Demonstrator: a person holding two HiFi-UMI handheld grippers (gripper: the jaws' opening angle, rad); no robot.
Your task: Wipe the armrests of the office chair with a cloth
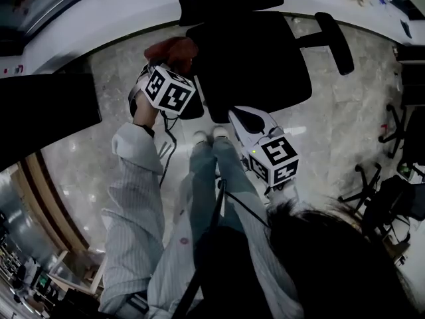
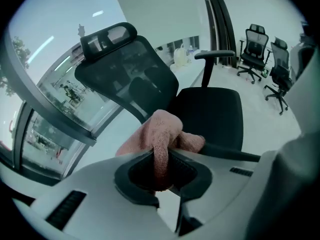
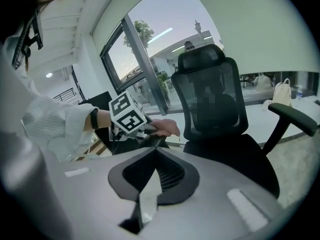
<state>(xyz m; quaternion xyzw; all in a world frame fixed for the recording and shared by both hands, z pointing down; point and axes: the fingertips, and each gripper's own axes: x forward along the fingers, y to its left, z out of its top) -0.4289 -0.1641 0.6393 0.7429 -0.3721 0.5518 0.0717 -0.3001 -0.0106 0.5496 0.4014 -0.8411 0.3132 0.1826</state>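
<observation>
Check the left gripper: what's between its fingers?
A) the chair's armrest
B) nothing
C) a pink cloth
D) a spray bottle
C: in the left gripper view, the left gripper has its fingers closed on a fold of the pink cloth, and the rest of the cloth bunches out in front of them.

Nubbly terry cloth [image 2: 162, 129], matt mesh chair back [image 2: 130, 84]
</observation>
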